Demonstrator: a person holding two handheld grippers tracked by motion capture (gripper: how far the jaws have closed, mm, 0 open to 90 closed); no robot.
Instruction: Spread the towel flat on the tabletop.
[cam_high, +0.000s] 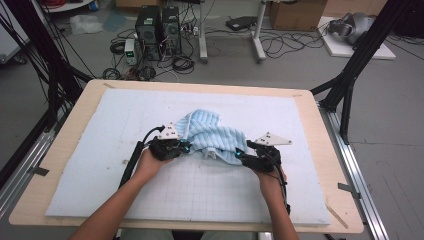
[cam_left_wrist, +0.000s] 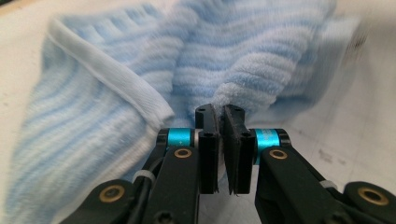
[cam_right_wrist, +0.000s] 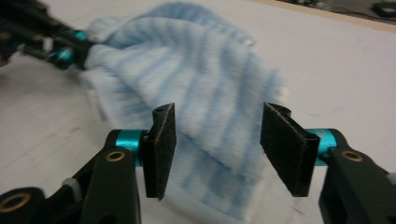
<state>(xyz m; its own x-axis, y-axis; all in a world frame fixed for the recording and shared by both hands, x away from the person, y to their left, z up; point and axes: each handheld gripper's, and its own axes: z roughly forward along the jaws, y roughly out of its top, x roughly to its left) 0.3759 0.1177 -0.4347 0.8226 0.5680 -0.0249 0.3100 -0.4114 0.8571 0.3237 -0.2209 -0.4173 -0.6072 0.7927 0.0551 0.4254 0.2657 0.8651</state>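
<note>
Left claw (cam_left_wrist: 219, 122) clamped, right claw (cam_right_wrist: 218, 122) agape

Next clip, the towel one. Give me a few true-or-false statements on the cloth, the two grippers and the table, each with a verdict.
1. The left gripper is shut on a fold of the towel. True.
2. The right gripper is clamped on the towel. False: its jaws stand apart, with the towel edge between them and not pinched.
3. The towel is spread flat. False: it lies bunched in a heap on the mat.
4. The towel is light blue with paler stripes. True.
5. The towel hangs over the table edge. False: it lies near the middle of the mat, well inside the table.
</note>
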